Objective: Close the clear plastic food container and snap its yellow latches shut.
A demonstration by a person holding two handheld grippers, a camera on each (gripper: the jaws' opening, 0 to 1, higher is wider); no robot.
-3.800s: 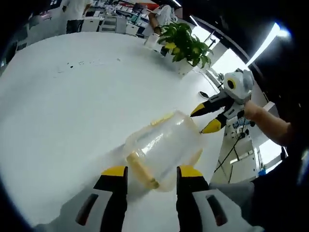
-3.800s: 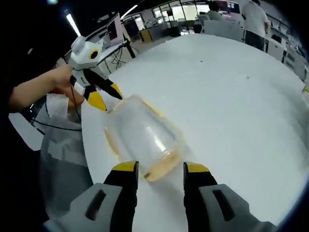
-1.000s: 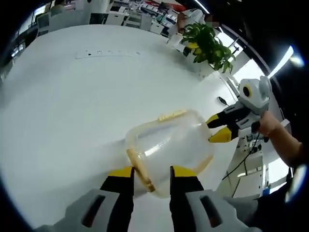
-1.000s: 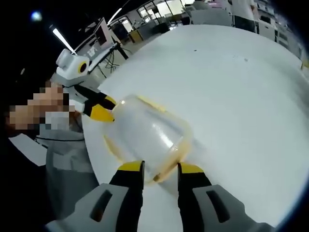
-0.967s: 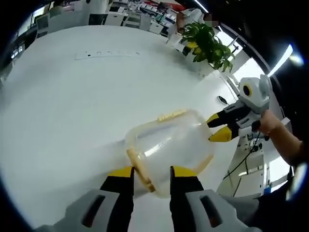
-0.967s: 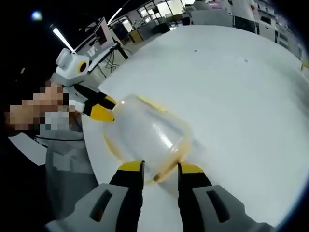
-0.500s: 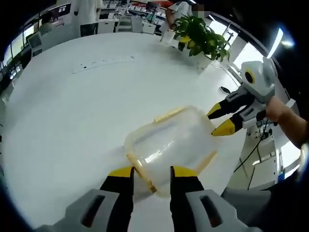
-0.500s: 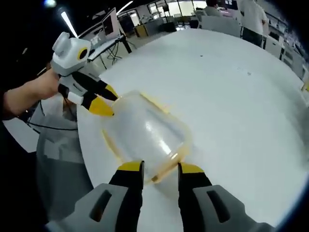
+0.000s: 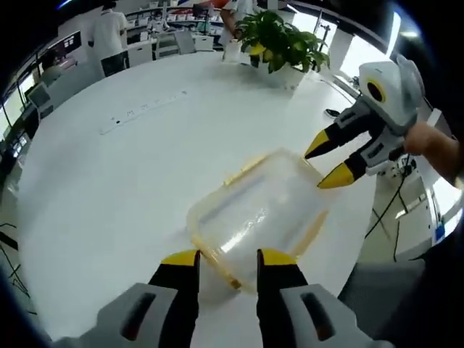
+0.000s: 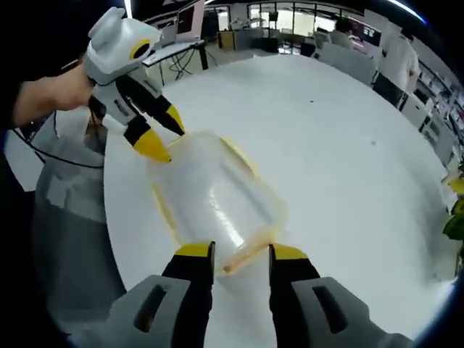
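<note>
Left gripper view, left to right. Far left and top: white cabinets and a standing person point(image 9: 110, 40) at the edge of the room. Across the middle: a wide white table point(image 9: 101, 181), with a faint row of small dark marks point(image 9: 141, 110) upper left. Bottom centre: left gripper point(image 9: 225, 259), yellow-tipped jaws parted a little, straddling the near yellow latch point(image 9: 215, 258) of the clear plastic food container point(image 9: 257, 210); whether actually pinching the latch, cannot tell. Container lying flat on the table near its right edge, lid on, yellow trim along its sides. Top centre-right: a leafy potted plant point(image 9: 281, 40). Right: right gripper point(image 9: 328, 164), held by a hand point(image 9: 429, 141), jaws spread, tips at the container's far end, the lower tip touching or just beside its corner.

Right gripper view, left to right. Upper left: a hand point(image 10: 58, 90) holding the left gripper point(image 10: 161, 141), jaws apart, lower yellow tip against the container's point(image 10: 217, 199) far corner. Below it, a grey chair back point(image 10: 72, 217) beside the table point(image 10: 348, 159). Bottom centre: right gripper point(image 10: 241, 254), jaws slightly apart on either side of the container's near yellow latch point(image 10: 246, 254); grip not clear. Upper right: desks, chairs and a person point(image 10: 400, 58) in the background.
</note>
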